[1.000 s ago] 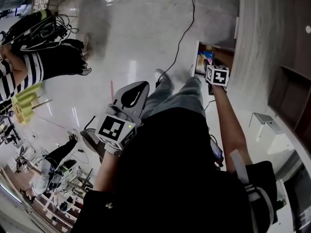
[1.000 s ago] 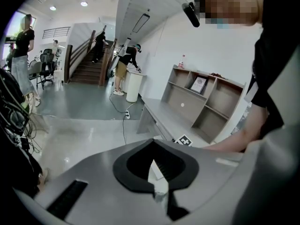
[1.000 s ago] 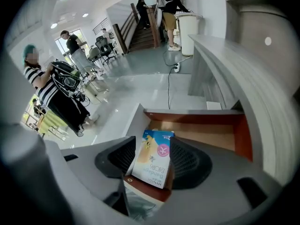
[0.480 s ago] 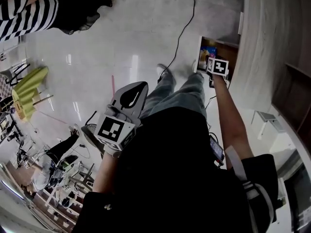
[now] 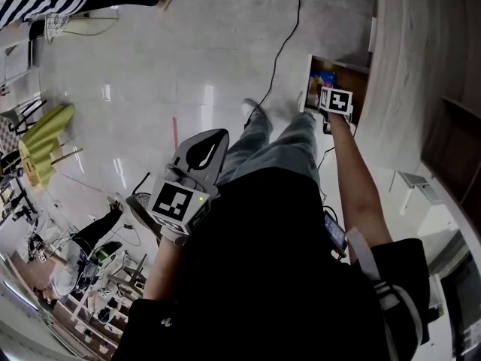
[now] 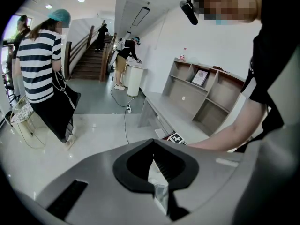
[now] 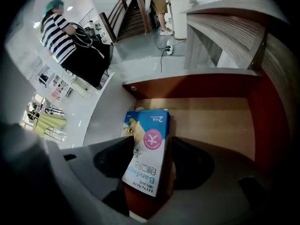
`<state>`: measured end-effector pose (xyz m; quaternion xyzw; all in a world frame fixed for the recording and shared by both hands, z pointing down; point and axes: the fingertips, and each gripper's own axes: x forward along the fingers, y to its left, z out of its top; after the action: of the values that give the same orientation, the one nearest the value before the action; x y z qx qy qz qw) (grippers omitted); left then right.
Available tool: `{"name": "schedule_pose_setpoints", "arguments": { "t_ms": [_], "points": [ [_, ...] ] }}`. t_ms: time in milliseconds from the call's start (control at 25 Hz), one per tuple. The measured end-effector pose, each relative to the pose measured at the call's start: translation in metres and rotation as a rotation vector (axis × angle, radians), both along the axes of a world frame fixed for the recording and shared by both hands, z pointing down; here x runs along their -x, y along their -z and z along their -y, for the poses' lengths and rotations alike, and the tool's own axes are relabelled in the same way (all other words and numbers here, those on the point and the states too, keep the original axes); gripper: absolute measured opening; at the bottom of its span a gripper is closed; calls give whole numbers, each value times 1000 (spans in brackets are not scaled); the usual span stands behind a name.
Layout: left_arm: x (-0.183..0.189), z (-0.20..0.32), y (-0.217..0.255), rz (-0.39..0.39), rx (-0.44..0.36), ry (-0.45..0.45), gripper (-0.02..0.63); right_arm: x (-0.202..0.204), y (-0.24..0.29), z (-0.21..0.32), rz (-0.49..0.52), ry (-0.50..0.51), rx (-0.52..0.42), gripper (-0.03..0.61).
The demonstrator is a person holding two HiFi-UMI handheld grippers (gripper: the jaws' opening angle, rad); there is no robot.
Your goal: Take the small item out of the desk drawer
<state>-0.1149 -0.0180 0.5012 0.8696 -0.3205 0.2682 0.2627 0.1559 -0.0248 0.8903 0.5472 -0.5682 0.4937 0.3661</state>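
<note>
Right gripper point(image 7: 147, 162) clamping box point(image 7: 146, 146) between jaws. Box sitting inside open drawer point(image 7: 213, 114), by left wall. Grasp looking done; lifting box clear of drawer not yet done. Left gripper point(image 6: 154, 175) hanging at side, jaws pressed together, holding nothing.

Glossy pale floor point(image 5: 188, 66) (lights point(image 6: 80, 0) mirrored) meets a staircase point(image 6: 89, 62) and grey open shelving point(image 6: 201, 95)
</note>
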Motion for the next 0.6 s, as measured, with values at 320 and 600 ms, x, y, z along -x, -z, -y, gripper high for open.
{"name": "schedule_pose_setpoints", "arguments": {
  "t_ms": [320,600],
  "points": [
    [3,-1,3,-17,2,3,8,15,10,4,104,5,2,241],
    [-6,-6,-1,-23,0,23,8,9,22,2,137,6,-53,218]
  ]
}}
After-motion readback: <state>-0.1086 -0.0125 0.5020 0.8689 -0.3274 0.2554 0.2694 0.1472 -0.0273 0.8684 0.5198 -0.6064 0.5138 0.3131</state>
